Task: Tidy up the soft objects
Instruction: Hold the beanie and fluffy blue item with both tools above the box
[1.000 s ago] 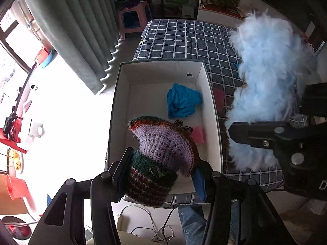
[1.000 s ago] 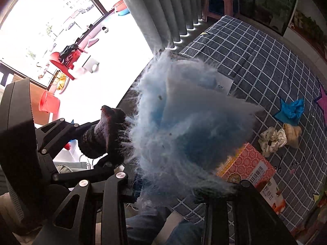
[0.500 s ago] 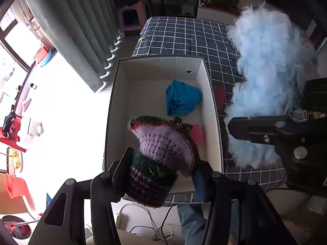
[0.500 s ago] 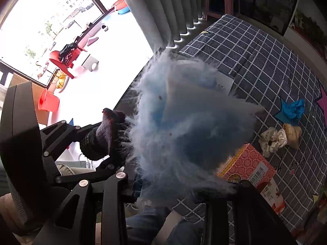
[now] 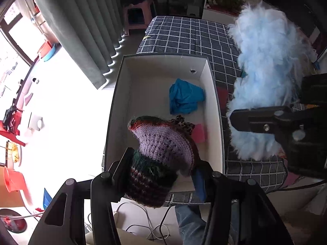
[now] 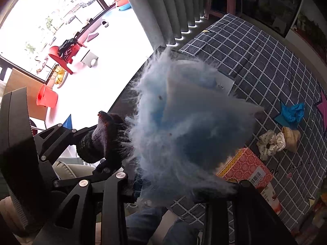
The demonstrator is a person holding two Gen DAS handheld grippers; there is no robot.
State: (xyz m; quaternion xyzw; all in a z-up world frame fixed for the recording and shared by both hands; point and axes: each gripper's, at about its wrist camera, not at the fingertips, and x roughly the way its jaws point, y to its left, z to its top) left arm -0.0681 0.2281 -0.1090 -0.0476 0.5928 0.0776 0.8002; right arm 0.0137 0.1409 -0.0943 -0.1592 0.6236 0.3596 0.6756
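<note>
Knitted hat [image 5: 159,159] clamped in left tool [image 5: 161,169] | blue fluff [image 6: 184,132] clamped in right tool [image 6: 181,192]

Fig.: hardly anything is changing, the white box [image 5: 213,94] is drifting slightly higher in the left wrist view vs. earlier, w/ knitted hat [image 5: 161,143] and blue fluffy item [image 6: 184,122] barely shifting.

No readable words anywhere.
The red patterned carton [image 6: 246,168], near right on the checked cloth [image 6: 255,61], carries a barcode label, but its digits are too small to make out.
</note>
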